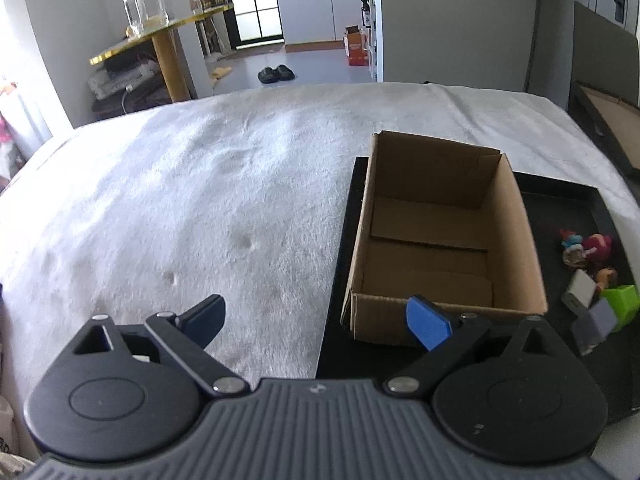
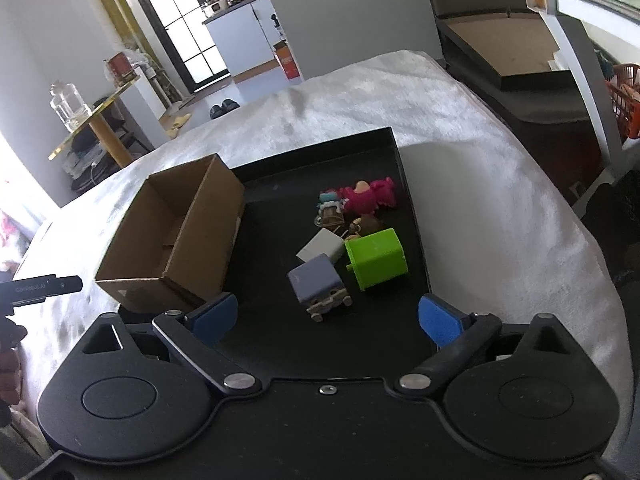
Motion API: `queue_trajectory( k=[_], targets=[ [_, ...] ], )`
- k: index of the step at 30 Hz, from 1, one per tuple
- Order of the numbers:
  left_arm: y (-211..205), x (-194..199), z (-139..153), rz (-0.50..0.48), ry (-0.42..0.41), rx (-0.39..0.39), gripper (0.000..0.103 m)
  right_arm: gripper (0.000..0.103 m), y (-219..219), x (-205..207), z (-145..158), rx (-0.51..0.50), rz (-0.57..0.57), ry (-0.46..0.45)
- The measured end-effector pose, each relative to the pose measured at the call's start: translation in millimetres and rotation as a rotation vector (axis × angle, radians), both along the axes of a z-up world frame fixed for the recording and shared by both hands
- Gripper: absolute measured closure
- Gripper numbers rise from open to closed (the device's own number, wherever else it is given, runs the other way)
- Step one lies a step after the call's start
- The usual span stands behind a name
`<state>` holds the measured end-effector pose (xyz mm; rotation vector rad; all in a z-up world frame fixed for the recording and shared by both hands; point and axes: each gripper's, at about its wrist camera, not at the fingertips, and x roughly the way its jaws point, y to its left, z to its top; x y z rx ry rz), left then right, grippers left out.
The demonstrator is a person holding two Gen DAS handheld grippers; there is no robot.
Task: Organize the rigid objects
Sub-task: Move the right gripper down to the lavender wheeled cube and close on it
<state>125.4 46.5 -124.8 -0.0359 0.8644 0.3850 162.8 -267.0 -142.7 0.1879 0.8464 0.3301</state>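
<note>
Both grippers spread wide and empty, nothing yet in the box.

My right gripper (image 2: pixel 326 318) hangs with its jaws fully apart, and I have it aimed so the purple block (image 2: pixel 318 280) sits just ahead, between the blue pads (image 2: pixel 438 320); it looks like the nearest, easiest first pick. Beyond it lie the green cube (image 2: pixel 376 258), a white block (image 2: pixel 322 249) touching both, and a clutter of small figurines (image 2: pixel 356 202), all on the black tray (image 2: pixel 412 216). The cardboard box (image 2: pixel 176 232) stands ahead and to the left, top open, empty, presumably the place to sort into. My left gripper (image 1: pixel 316 322) is equally wide, holding nothing, with the box just ahead of its right pad (image 1: pixel 428 322), perhaps ready to steady it.
</note>
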Motion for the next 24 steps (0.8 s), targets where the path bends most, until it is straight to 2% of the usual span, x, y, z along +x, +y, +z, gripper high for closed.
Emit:
queue_trajectory(
  k=[7, 11, 12, 15, 24],
  targets=[
    [-2, 13, -11, 0.02, -0.018, 0.017, 0.019, 0.015, 3, 7, -21, -0.026, 0.008, 0.044],
    [-2, 23, -14, 0.027, -0.034, 0.018, 0.022, 0.018, 6, 13, -31, -0.034, 0.005, 0.067],
    [-2, 27, -17, 0.026, -0.032, 0.02, 0.026, 0.019, 7, 15, -33, -0.035, 0.007, 0.069],
    [-3, 37, -24, 0.028, -0.025, 0.023, 0.033, 0.023, 11, 21, -40, -0.043, 0.011, 0.071],
    [-11, 57, -45, 0.022, 0.015, 0.048, 0.041, 0.03, 34, 37, -53, -0.105, 0.09, 0.028]
  ],
)
